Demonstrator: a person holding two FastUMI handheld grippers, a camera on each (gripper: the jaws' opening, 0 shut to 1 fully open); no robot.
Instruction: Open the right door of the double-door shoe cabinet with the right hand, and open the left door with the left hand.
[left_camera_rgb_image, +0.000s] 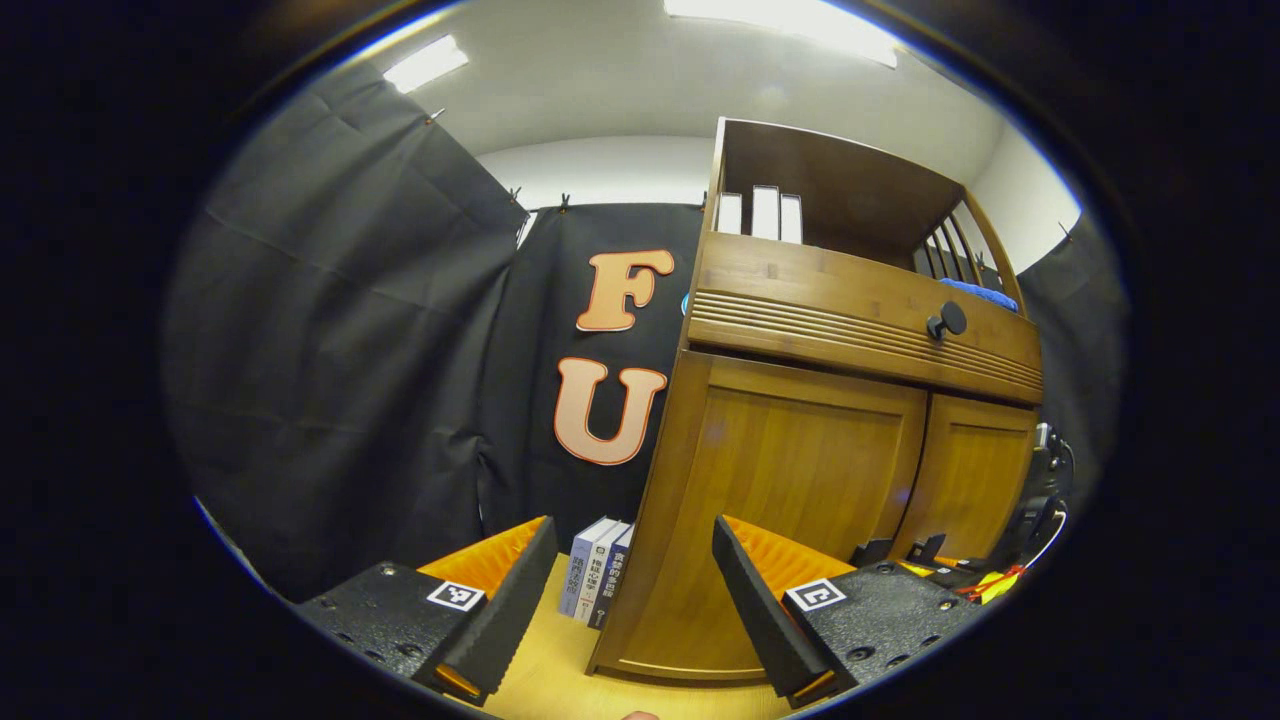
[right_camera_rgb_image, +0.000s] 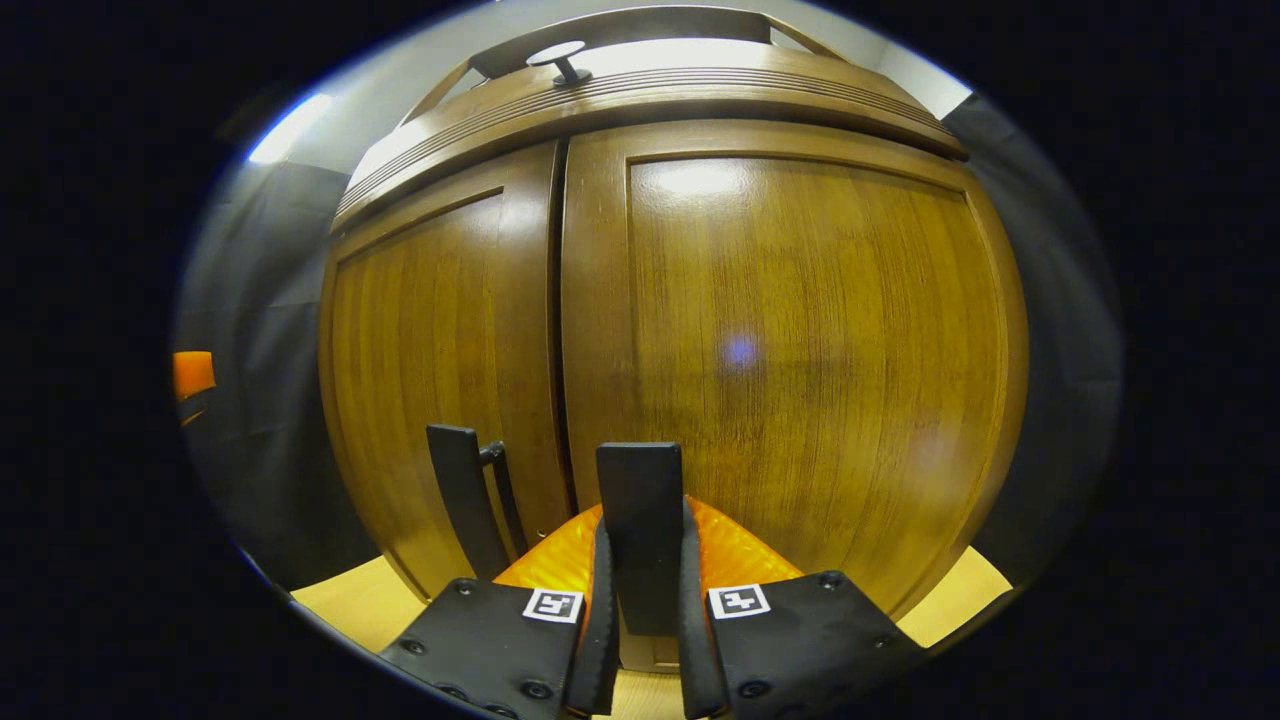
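Risk: right gripper (right_camera_rgb_image: 640, 560) fingers are clamped on the right door handle (right_camera_rgb_image: 640, 500) low on the right door (right_camera_rgb_image: 800, 340), both doors closed; a skewed pull could slip off. Left gripper (left_camera_rgb_image: 635, 600), fingers spread and empty, sits well off the left door (left_camera_rgb_image: 790, 470).

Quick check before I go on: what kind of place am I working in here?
Probably a staged recording booth, not a real home: black cloth walls hang around a wooden shoe cabinet standing on a pale wooden surface, with ceiling light panels overhead and a few books beside the cabinet.
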